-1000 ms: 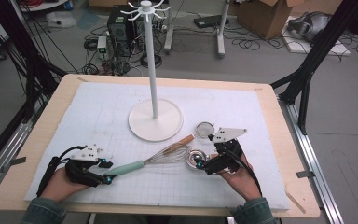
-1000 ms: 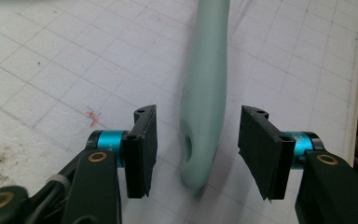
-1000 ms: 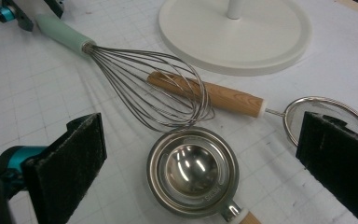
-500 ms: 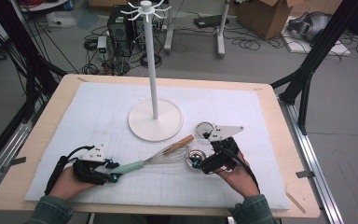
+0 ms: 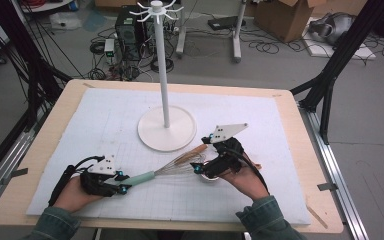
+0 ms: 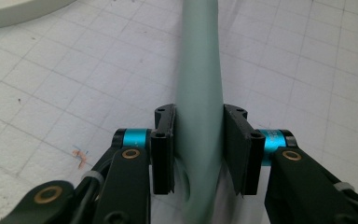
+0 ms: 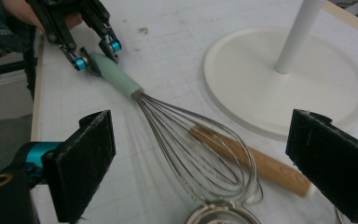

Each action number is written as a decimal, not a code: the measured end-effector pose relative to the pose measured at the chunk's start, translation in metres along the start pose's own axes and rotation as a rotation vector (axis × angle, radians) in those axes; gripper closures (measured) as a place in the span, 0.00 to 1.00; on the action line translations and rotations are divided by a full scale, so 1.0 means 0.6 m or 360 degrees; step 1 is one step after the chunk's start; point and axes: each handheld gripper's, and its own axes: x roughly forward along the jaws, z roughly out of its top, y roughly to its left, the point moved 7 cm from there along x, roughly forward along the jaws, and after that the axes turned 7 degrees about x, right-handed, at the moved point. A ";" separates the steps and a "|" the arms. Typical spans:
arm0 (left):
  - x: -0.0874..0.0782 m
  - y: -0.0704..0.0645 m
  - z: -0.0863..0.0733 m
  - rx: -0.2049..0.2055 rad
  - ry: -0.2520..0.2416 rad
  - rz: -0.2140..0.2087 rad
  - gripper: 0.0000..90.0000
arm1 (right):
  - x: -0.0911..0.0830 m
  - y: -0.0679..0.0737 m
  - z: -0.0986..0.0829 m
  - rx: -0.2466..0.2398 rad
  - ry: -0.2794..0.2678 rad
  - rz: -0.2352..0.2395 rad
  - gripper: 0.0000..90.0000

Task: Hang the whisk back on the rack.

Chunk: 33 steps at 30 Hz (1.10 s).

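Note:
A wire whisk (image 5: 177, 165) with a mint-green handle (image 5: 140, 178) lies on the white grid mat (image 5: 105, 125). My left gripper (image 5: 123, 182) is shut on the end of that handle (image 6: 199, 107), with both pads (image 6: 163, 149) pressed against its sides. A wooden-handled utensil (image 7: 256, 161) lies under the whisk's wire loops (image 7: 191, 149). My right gripper (image 7: 205, 163) stands wide open over the loops, nothing touching its pads (image 7: 81, 163). In the high view the right gripper (image 5: 200, 170) hovers above a small round metal piece (image 5: 211, 178).
A white hook stand (image 5: 161, 60) rises from its round base (image 5: 166, 131) just beyond the whisk. The metal piece's rim (image 7: 221, 215) sits close under the right gripper. The left gripper (image 7: 93, 51) shows far off in the right gripper view.
My left gripper has slid right along the mat onto the whisk handle's end. My right gripper has shifted a little left over the wire loops.

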 end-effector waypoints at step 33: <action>-0.036 -0.004 0.039 0.0052 0.0012 0.0018 0.73 | 0.125 0.048 0.061 -0.0187 0.0264 0.0259 0.08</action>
